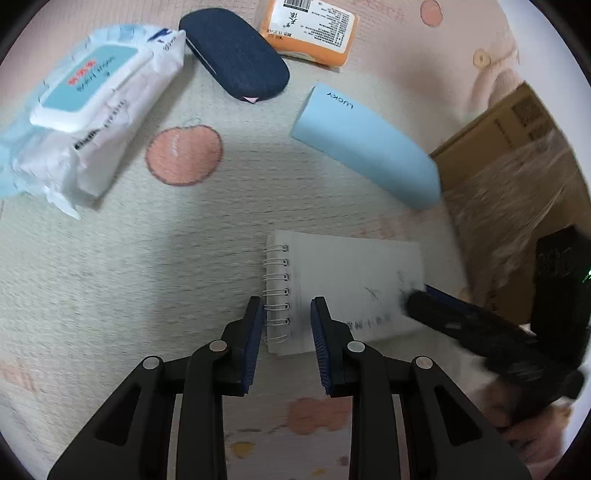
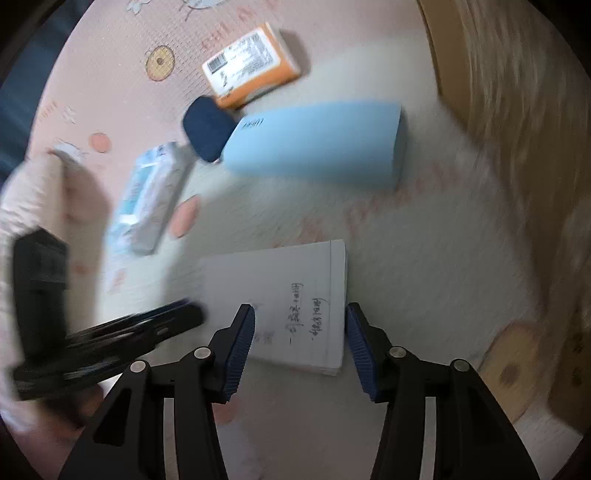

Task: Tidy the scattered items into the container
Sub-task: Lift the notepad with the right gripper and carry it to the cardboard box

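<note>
On a pale play mat (image 1: 110, 266) printed with peach shapes, I hover both tools over a spiral notepad (image 1: 347, 288) lying flat and bearing handwritten lines I cannot read. My left gripper (image 1: 288, 314) stands released, its blue-padded jaws apart above the wire-bound edge, holding nothing. My right gripper (image 2: 300, 321) is likewise spread wide, its jaws straddling the opposite end of the notepad (image 2: 280, 302) without visibly pinching it.

Beyond the pad lies a light blue box (image 1: 365, 147) marked "LUCKY" near one end. Farther off, a dark navy oval case (image 1: 236, 55) rests just beside an orange packet (image 1: 310, 29) with a white label and barcode, its small print too fine to read. A wet-wipes pack (image 1: 96, 110) with a teal flip lid and red characters lies apart to the left in the left wrist view.

A brown cardboard box (image 1: 517, 177) sits at the right, one end of the blue box close to its side; its inside is not visible from either camera, and both views are blurred
</note>
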{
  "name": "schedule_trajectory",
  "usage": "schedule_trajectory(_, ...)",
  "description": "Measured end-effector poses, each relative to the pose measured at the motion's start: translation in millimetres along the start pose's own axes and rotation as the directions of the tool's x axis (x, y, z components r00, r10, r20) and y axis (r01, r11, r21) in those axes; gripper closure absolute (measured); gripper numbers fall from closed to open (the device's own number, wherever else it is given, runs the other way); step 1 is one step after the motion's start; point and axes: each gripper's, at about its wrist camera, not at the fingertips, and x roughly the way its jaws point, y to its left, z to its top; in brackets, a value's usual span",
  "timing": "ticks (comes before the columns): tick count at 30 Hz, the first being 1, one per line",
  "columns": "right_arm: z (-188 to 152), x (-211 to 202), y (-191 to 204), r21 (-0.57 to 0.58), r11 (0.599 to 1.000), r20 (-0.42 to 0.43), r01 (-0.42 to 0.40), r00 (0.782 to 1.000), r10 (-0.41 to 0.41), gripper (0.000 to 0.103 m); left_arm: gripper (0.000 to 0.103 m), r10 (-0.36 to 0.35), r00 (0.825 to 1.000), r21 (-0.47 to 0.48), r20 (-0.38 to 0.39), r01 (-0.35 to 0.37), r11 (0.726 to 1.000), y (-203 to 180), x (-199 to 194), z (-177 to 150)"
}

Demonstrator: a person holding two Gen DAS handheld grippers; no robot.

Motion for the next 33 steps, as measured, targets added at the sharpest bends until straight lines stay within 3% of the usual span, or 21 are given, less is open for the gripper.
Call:
schedule_trajectory(2, -6.1, -8.3, -13.5, 0.089, 0.99, 0.014, -0.108, 0.994, 0.107, 0.058, 0.073, -0.026, 1.0, -0.01, -0.007, 0.026, 1.0, 5.2, 0.6, 1.2)
schedule_trajectory(4, -13.6, -9.2, -14.3, 0.086, 0.989, 0.003, -0.124, 0.992, 0.124, 0.059, 0.073, -0.048, 0.999, -0.023, -0.012, 0.048, 0.999, 9.0, 1.3, 2.3)
schedule_trajectory(7, -21.5, 2.3, -10.6, 0.068, 0.997, -0.022, -0.037, 0.999, 0.039, 0.061, 0.073, -0.053, 0.999, -0.009, -0.011, 0.053, 0.999, 9.2, 1.4, 1.9)
schedule_trajectory(13, -21.0, 3.1, 2.6, 0.015, 0.999, 0.066, 0.039, 0.997, -0.04, 0.061, 0.073, -0.068, 0.996, 0.007, -0.051, 0.068, 0.998, 10.0, 1.5, 4.0)
schedule_trajectory(16, -21.3, 8.4, 10.1, -0.05, 0.993, 0.153, 0.11, 0.983, -0.101, 0.061, 0.073, -0.085, 0.993, -0.004, -0.076, 0.085, 0.996, 12.1, 1.0, 3.6)
schedule_trajectory(20, -22.8, 18.9, 33.8, -0.208, 0.941, 0.167, 0.267, 0.957, -0.235, 0.061, 0.073, -0.093, 0.993, -0.045, -0.073, 0.09, 0.995, 16.4, -0.3, 1.4)
schedule_trajectory(24, -24.2, 17.5, 31.9, -0.198, 0.938, 0.198, 0.285, 0.949, -0.247, 0.068, 0.073, -0.069, 0.996, -0.036, -0.063, 0.067, 0.997, 13.3, -0.8, 0.6)
schedule_trajectory(28, -26.3, 12.9, 41.6, -0.227, 0.913, 0.233, 0.34, 0.929, -0.288, 0.078, 0.073, -0.002, 1.0, 0.036, -0.019, 0.002, 0.999, -0.2, -7.4, -2.3)
schedule_trajectory(33, -25.5, -5.7, 51.9, -0.238, 0.909, 0.274, 0.341, 0.922, -0.274, 0.079, 0.073, -0.031, 0.999, 0.011, 0.028, 0.03, 0.999, -2.6, -25.2, -0.6)
